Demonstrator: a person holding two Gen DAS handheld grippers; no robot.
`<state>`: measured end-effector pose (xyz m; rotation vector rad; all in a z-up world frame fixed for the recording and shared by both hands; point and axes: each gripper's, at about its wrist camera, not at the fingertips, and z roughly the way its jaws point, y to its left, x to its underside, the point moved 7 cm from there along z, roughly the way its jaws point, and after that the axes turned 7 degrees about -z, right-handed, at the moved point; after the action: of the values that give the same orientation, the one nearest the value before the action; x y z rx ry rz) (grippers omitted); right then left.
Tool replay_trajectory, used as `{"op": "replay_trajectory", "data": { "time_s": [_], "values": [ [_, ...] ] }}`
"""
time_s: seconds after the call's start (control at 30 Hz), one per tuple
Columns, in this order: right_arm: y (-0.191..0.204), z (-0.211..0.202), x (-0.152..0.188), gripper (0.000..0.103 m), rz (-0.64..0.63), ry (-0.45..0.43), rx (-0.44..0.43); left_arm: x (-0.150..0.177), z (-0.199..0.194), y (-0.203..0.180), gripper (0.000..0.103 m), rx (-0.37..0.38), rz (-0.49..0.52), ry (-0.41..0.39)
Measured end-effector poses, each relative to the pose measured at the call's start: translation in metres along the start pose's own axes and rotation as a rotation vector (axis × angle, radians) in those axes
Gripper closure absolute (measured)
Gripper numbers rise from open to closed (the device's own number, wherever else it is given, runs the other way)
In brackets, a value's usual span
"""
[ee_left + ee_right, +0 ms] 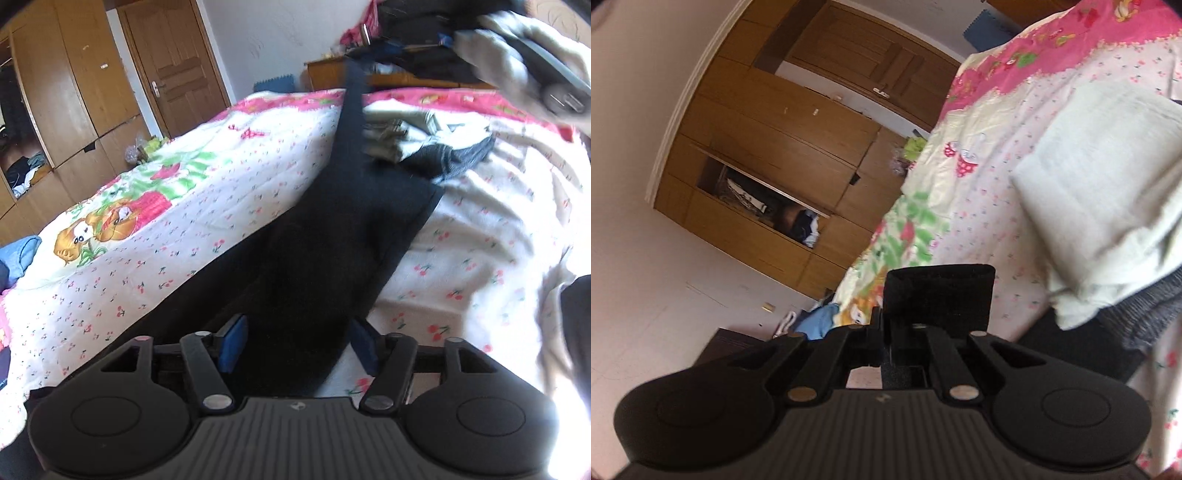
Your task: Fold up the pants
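Right gripper [936, 314] first: fingers pressed tight on a folded black edge of the pants [332, 236], carried high, so a leg runs taut toward twelve o'clock in the left view, presumably to bring that end over for a fold. Left gripper [295, 341] sits low, blue pads [233, 341] spread wide, black cloth lying between them but not pinched; my guess is it's steadying or about to grab. The rest of the pants lies across the cherry-print bedspread [221, 206]. At two o'clock, a stack of folded clothes [424, 140]. Blurred at the top right, something pale and a dark device, hard to make out. Wardrobe [768, 147] behind.
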<state>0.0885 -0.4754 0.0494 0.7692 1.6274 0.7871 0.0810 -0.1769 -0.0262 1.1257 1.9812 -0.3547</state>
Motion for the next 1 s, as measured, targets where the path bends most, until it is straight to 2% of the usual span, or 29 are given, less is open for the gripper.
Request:
{"op": "replay_trajectory", "data": {
  "time_s": [0.03,0.1,0.2,0.23,0.3,0.4,0.5,0.57,0.6,0.67,0.73,0.77,0.8,0.83,0.87,0.93,1.0],
  "values": [
    [0.010,0.005,-0.005,0.098,-0.011,-0.001,-0.019,-0.001,-0.002,-0.004,0.026,-0.004,0.007,-0.020],
    [0.027,0.016,-0.012,0.098,-0.034,0.013,-0.049,-0.003,-0.001,-0.010,0.017,-0.037,0.027,-0.050],
    [0.050,0.044,-0.018,0.098,-0.070,0.045,-0.067,-0.009,0.013,0.001,0.019,-0.132,0.063,-0.050],
    [0.057,0.055,-0.019,0.098,-0.077,0.061,-0.064,-0.014,0.017,0.011,0.022,-0.162,0.067,-0.051],
    [0.074,0.078,-0.022,0.098,-0.093,0.092,-0.080,-0.027,0.015,0.037,0.046,-0.226,0.058,-0.054],
    [0.110,0.091,-0.031,0.098,-0.154,0.078,-0.140,-0.051,-0.008,0.079,0.058,-0.305,0.019,-0.099],
    [0.138,0.080,-0.045,0.098,-0.187,-0.001,-0.236,-0.075,-0.043,0.099,0.060,-0.390,0.018,-0.208],
    [0.137,0.060,-0.044,0.099,-0.222,-0.056,-0.256,-0.079,-0.054,0.094,0.060,-0.419,0.036,-0.260],
    [0.125,0.050,-0.038,0.099,-0.233,-0.069,-0.232,-0.073,-0.051,0.086,0.060,-0.415,0.048,-0.258],
    [0.075,0.037,-0.016,0.099,-0.217,-0.037,-0.099,-0.048,-0.026,0.066,0.060,-0.360,0.069,-0.187],
    [0.001,0.030,0.016,0.098,-0.159,0.050,0.098,-0.010,0.008,0.038,0.060,-0.263,0.092,-0.064],
    [-0.036,0.024,0.031,0.098,-0.133,0.099,0.218,0.008,0.021,0.021,0.063,-0.215,0.124,-0.007],
    [-0.066,0.016,0.044,0.098,-0.104,0.126,0.302,0.025,0.029,0.005,0.064,-0.182,0.176,0.034],
    [-0.088,0.006,0.055,0.098,-0.067,0.144,0.341,0.038,0.032,-0.011,0.068,-0.158,0.233,0.057],
    [-0.107,-0.005,0.065,0.098,-0.024,0.154,0.372,0.046,0.030,-0.023,0.085,-0.153,0.287,0.053],
    [-0.127,-0.022,0.076,0.098,0.014,0.156,0.408,0.051,0.024,-0.035,0.087,-0.146,0.345,0.045],
    [-0.135,-0.027,0.080,0.098,0.036,0.157,0.411,0.049,0.024,-0.031,0.084,-0.136,0.323,0.057]
  ]
}}
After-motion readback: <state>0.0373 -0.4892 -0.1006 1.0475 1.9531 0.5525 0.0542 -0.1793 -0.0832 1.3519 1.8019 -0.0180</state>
